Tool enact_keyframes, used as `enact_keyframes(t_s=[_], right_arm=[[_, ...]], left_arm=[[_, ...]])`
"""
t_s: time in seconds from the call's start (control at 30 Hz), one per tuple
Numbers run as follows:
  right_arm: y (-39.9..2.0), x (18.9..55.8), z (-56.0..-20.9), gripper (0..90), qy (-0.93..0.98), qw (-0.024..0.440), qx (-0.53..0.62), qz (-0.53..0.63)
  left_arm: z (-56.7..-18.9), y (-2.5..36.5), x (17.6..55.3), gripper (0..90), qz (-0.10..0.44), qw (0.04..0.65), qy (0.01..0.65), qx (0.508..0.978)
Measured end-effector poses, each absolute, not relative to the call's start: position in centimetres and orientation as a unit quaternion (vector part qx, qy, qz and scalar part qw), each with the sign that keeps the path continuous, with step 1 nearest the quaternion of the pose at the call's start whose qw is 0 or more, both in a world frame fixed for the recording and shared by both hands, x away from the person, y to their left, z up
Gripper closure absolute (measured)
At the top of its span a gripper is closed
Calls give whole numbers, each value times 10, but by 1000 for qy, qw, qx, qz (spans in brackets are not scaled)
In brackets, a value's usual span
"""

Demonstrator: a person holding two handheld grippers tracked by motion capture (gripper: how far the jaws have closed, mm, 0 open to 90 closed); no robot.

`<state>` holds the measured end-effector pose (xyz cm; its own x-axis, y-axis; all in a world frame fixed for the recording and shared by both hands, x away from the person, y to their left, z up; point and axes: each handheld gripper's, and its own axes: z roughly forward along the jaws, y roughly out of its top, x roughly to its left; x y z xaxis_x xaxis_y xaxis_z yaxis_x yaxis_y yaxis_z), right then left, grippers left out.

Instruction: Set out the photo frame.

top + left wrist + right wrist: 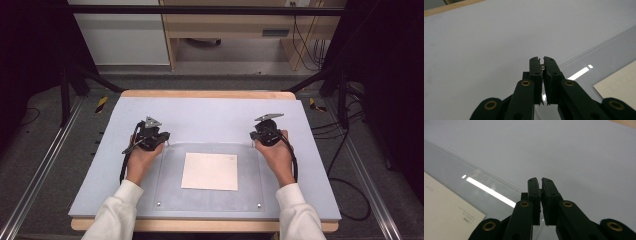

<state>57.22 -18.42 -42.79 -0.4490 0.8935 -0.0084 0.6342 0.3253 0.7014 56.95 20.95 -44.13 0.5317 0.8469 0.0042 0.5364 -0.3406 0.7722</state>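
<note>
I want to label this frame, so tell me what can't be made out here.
- Print on the paper: too small and blurred in the right gripper view.
- What the left tongs pinch, a small metal bit: mostly hidden by the jaws.
- Clear sheet edges: faint in the high view.
- Paper: cut off by the left gripper view's edge.
</note>
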Motion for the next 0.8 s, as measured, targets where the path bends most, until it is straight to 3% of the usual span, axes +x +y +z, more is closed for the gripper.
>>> enact_keyframes(t_s=[0.8], right_arm=[[-189, 587, -427, 861, 785, 169, 501, 324]], left_arm=[[-440, 215, 587, 851, 165, 377, 442, 797]])
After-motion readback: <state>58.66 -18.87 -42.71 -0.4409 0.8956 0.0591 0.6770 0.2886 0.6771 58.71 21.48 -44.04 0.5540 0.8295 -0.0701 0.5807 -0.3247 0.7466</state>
